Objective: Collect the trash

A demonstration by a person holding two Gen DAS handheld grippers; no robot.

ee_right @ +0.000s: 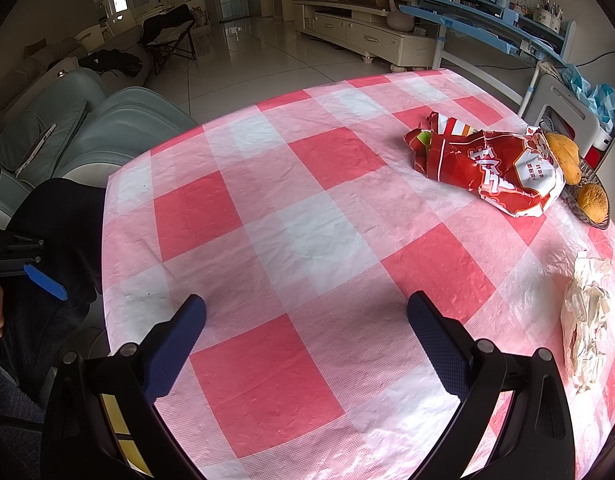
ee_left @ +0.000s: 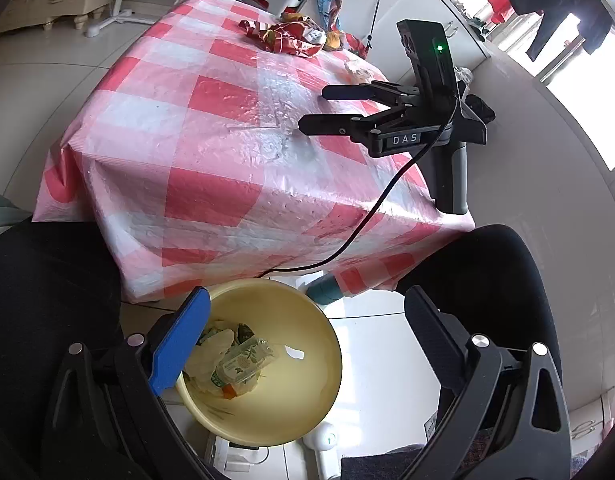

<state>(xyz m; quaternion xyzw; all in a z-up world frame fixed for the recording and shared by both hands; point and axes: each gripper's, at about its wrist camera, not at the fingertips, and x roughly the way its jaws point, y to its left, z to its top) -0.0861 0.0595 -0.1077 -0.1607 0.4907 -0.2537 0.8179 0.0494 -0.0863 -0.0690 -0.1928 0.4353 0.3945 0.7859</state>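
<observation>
Both jaws gape empty; the red snack bag looks light and crinkly, probably best pinched at its crumpled edge.

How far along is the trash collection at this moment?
Partly done: the yellow bin on the floor already holds wrappers. Nothing is in hand; the left tongs hover open above the bin, and the right tongs are open over the table. Left: the red snack bag and the crumpled white paper.
</observation>
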